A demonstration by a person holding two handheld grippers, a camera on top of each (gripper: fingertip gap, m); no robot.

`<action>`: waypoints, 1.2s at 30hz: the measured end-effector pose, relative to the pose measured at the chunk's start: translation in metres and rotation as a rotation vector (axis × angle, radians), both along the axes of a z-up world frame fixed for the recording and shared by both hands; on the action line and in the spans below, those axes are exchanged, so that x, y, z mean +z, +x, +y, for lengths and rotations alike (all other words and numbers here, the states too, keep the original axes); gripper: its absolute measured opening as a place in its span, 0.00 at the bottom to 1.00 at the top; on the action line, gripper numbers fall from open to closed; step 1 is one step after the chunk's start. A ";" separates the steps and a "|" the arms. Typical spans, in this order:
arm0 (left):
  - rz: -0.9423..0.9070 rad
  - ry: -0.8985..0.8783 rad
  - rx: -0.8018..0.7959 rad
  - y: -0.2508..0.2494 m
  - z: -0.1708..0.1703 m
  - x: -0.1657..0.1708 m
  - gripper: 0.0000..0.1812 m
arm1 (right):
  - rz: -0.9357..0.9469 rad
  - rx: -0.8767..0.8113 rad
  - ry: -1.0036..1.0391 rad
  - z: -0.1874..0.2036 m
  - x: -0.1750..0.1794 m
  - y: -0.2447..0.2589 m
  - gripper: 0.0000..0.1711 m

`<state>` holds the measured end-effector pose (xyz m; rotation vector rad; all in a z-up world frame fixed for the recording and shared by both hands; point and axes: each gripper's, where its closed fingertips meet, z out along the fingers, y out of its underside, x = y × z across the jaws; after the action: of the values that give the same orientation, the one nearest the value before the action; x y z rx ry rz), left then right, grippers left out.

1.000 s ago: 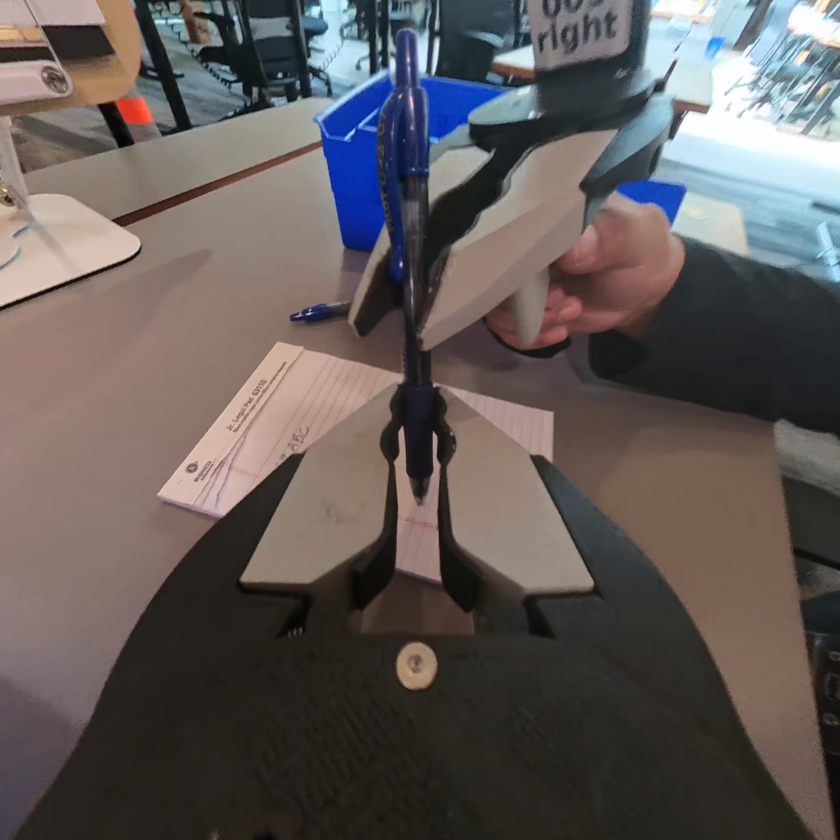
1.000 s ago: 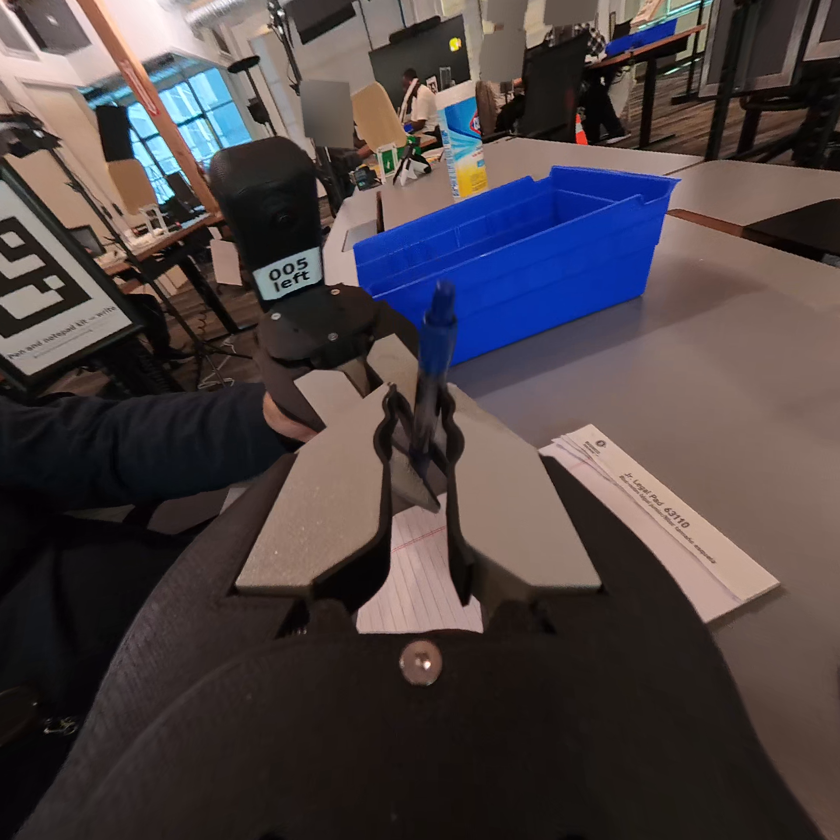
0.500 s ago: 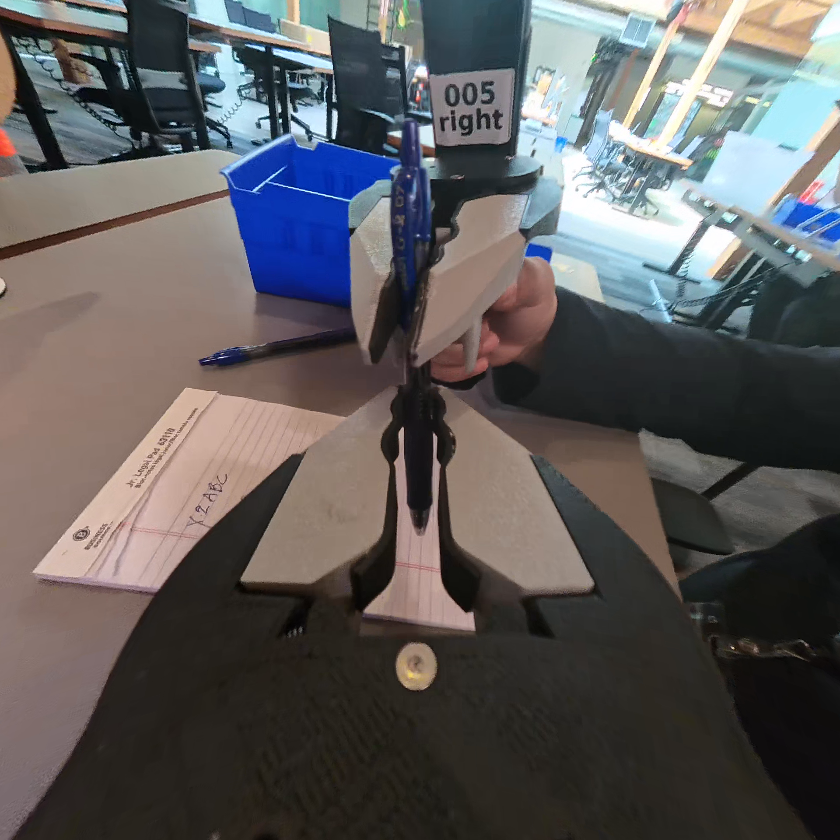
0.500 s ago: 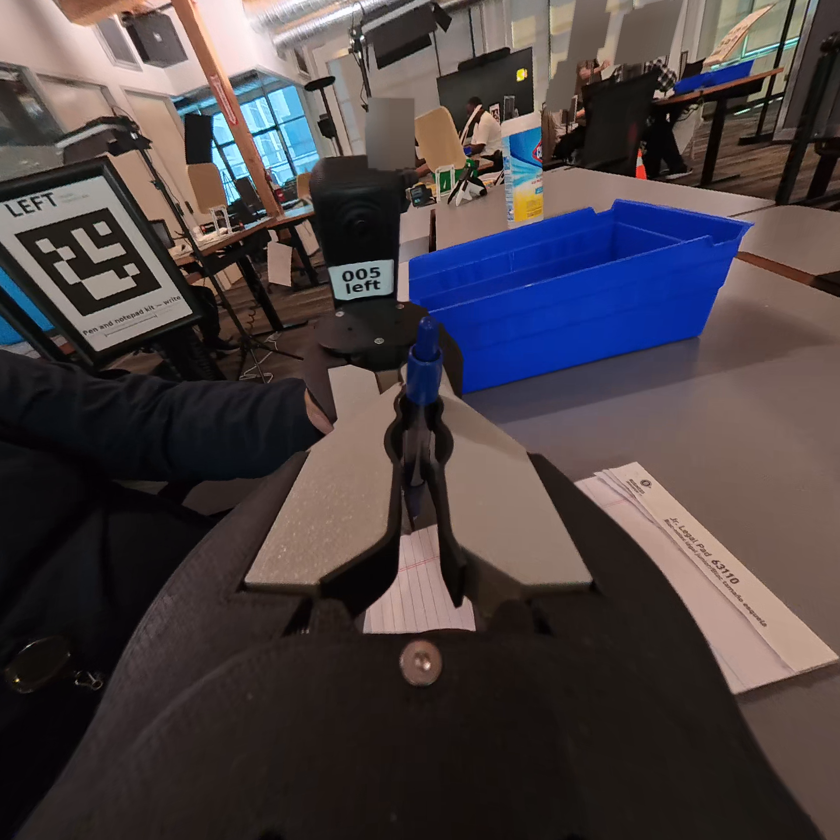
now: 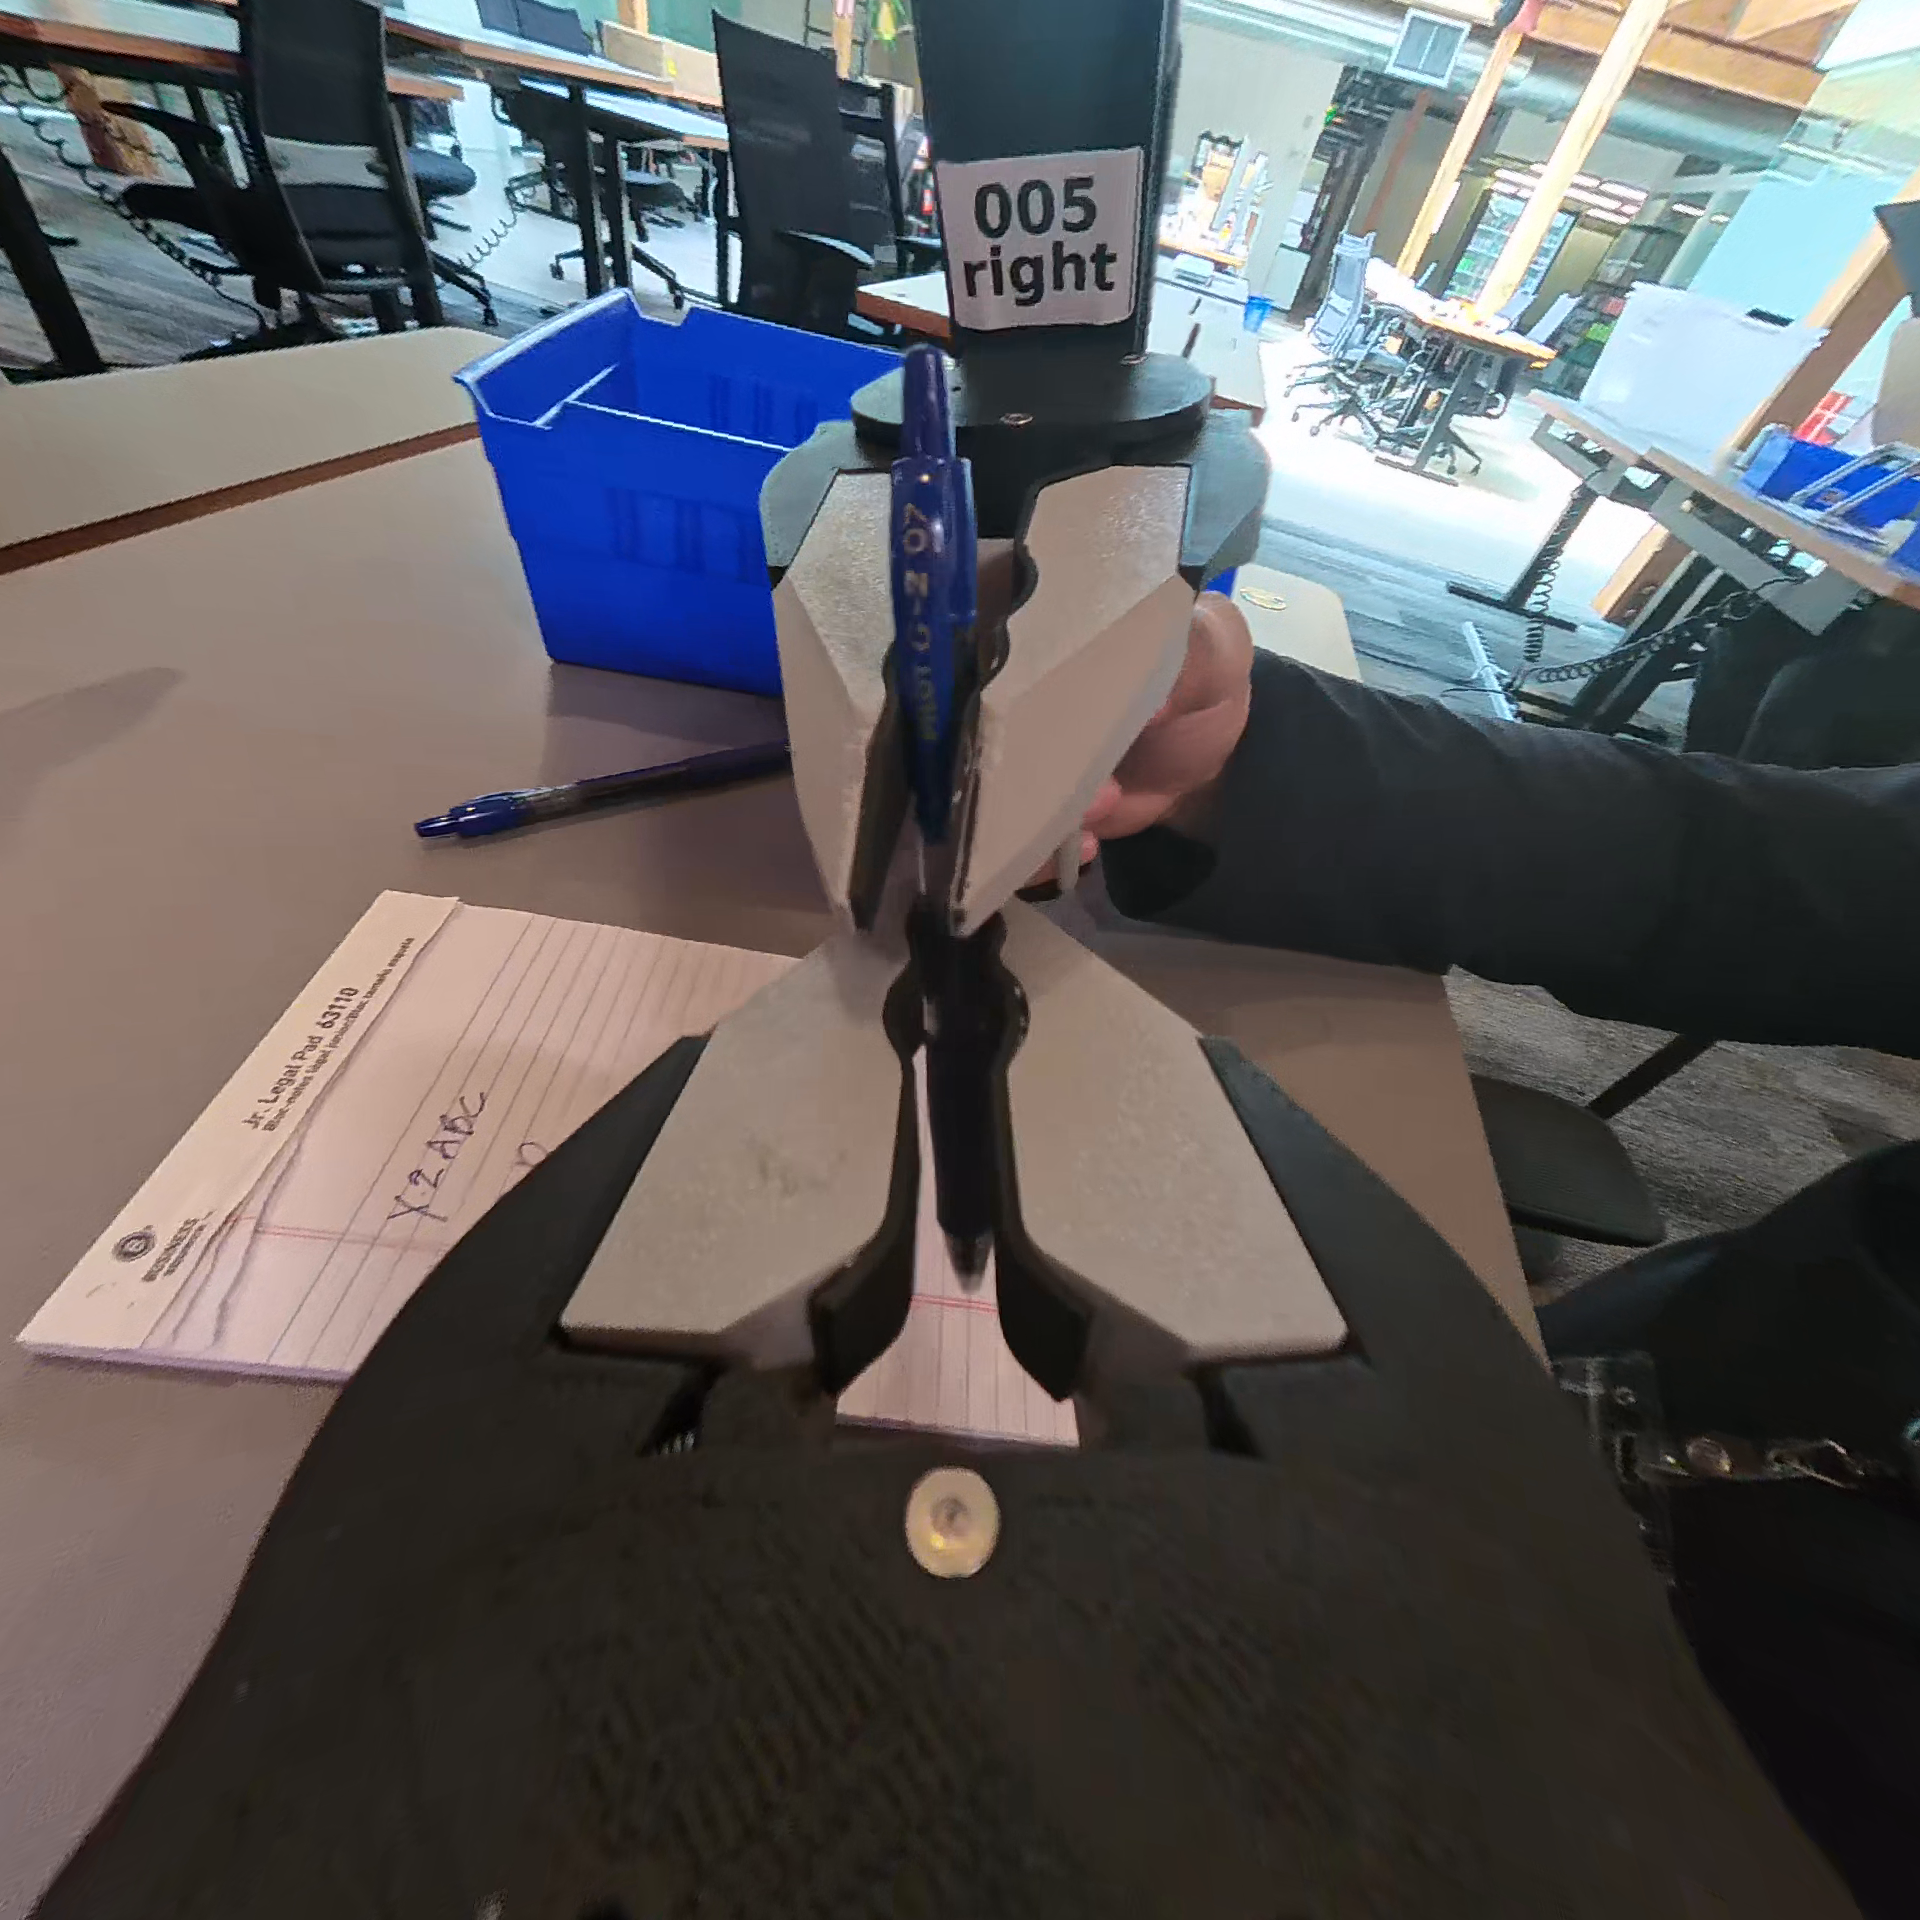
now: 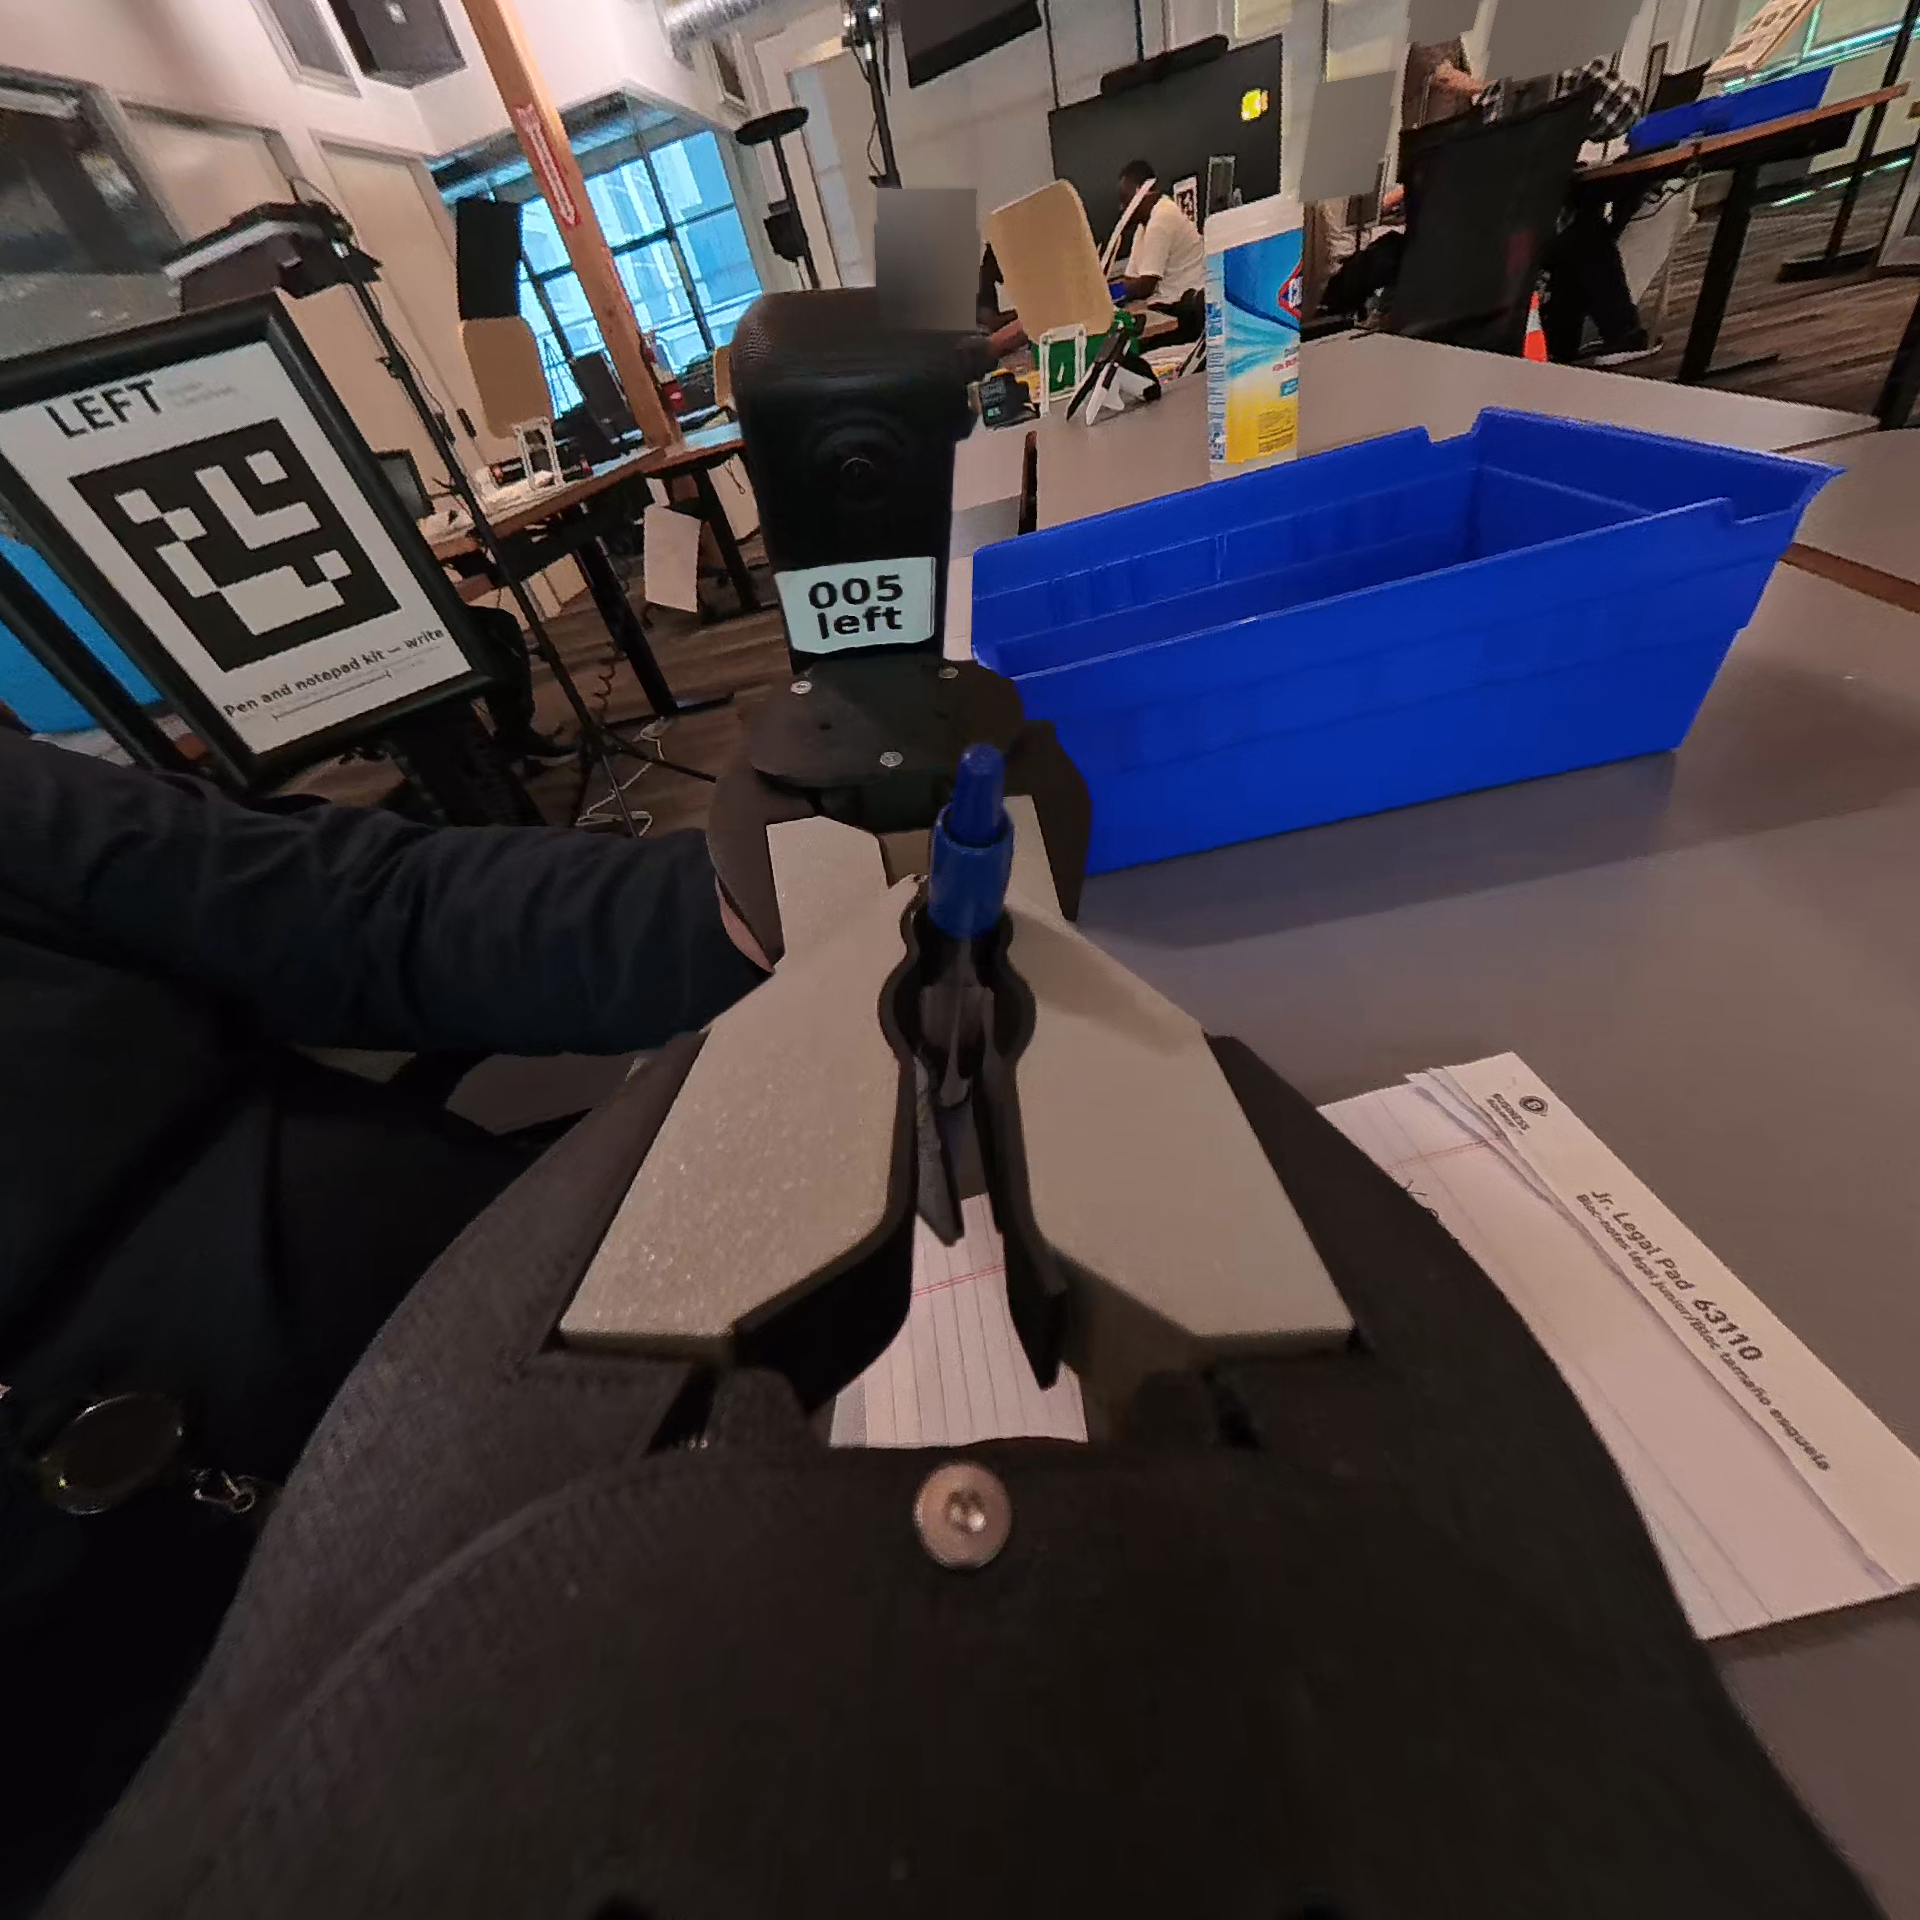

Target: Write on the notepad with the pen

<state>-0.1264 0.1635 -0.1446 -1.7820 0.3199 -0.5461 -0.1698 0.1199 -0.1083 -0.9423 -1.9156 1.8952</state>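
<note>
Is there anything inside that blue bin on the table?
No, the blue bin shows only its bare blue floor and walls in the right wrist view.

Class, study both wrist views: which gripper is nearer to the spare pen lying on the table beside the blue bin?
Right. The right gripper hangs just in front of the spare pen, by its far end. The left gripper sits further back, over the notepad. Both clamp the upright pen.
</note>
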 end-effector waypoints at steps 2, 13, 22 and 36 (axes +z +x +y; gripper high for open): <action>0.002 -0.010 0.017 -0.004 0.001 -0.002 0.01 | 0.003 -0.039 -0.017 0.006 0.002 -0.004 0.06; 0.005 0.015 0.036 -0.006 0.001 0.002 0.02 | 0.006 -0.030 0.008 0.005 0.000 -0.003 0.03; -0.026 -0.003 0.024 -0.007 0.001 0.000 0.02 | 0.099 -0.156 -0.243 0.045 0.040 -0.005 0.04; -0.009 -0.031 0.038 -0.010 0.003 -0.007 0.02 | 0.088 -0.148 -0.242 0.038 0.039 -0.006 0.07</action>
<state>-0.1362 0.1663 -0.1513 -1.8116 0.2718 -0.5340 -0.1756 0.1579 -0.0697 -1.0184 -1.5464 2.0742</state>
